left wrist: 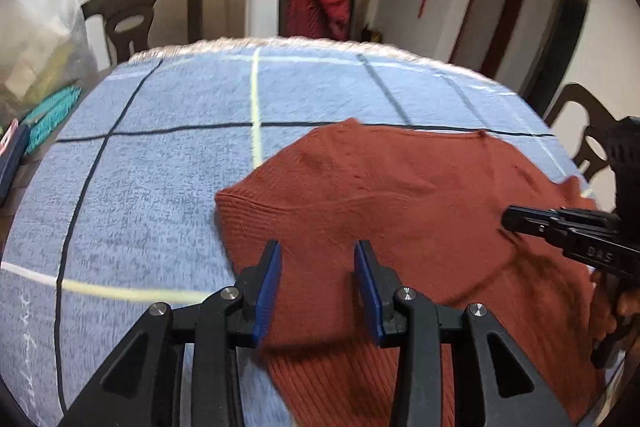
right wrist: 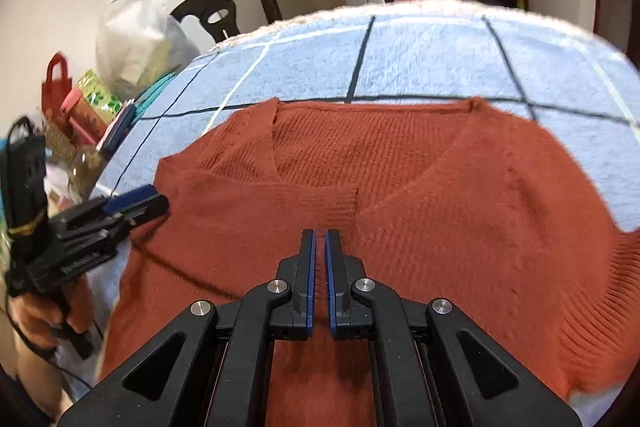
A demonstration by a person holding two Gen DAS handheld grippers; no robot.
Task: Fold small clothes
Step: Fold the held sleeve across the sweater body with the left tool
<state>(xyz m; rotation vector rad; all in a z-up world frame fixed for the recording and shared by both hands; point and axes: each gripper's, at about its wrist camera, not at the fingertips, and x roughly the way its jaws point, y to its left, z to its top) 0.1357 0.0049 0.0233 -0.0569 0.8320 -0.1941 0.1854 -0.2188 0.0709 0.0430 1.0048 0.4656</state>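
- The left gripper (left wrist: 318,259) hangs with its blue-padded jaws spread apart and nothing between them, above the near left part of the rust-red ribbed knit sweater (left wrist: 392,211).
- The right gripper (right wrist: 320,247) has its jaws pressed almost together, pinching nothing, poised over the middle of the sweater just below the folded-in sleeves.
- The sweater lies flat on the light blue fuzzy cloth with dark and pale grid lines (left wrist: 160,147) that covers the worktop, its neckline toward the far side and both sleeves folded across the chest.
- A hand (right wrist: 44,311) grips the left gripper's handle.
- Past the worktop stand dark wooden chairs (left wrist: 148,11), one draped with a red garment (left wrist: 320,1).
- A white plastic bag (right wrist: 136,35) sits at the left edge.
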